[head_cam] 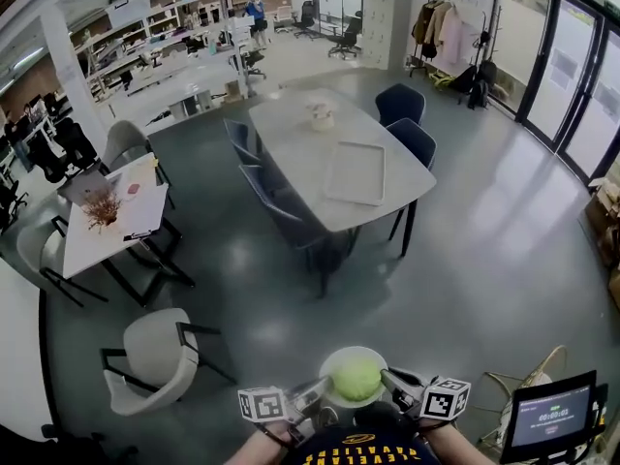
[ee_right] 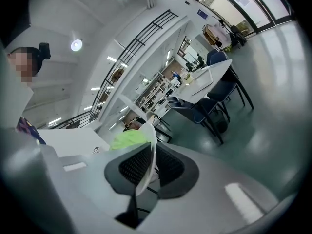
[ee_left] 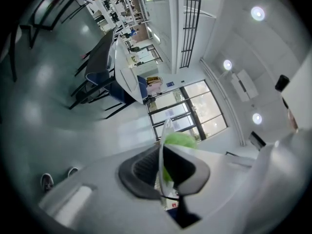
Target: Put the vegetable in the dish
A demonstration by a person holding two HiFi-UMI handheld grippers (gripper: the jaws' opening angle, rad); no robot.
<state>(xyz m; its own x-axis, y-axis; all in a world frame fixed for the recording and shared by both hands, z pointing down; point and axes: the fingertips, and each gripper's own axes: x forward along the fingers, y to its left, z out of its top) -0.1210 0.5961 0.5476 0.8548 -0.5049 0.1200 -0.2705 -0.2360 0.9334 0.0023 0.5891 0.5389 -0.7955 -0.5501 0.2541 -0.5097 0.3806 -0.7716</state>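
The left gripper (head_cam: 312,395) and right gripper (head_cam: 395,384) angle inward, close to the body. Each has its jaws clamped on the rim of the dish (head_cam: 335,358).

Left gripper (ee_left: 163,172): both black ribbed pads (ee_left: 141,172) clamped on the thin rim of the white dish (ee_left: 166,130), which is seen edge-on and sticks out past the tips. Green vegetable (ee_left: 179,140) sits just past the tips, on the right-pad side of the rim. Far ahead of the claw: glass doors (ee_left: 195,111). Up-left of it: white table (ee_left: 122,67) with dark chairs (ee_left: 100,79). Low left, near the gripper body: a pair of shoes (ee_left: 47,181) on the floor. Ceiling lights (ee_left: 258,13) upper right.
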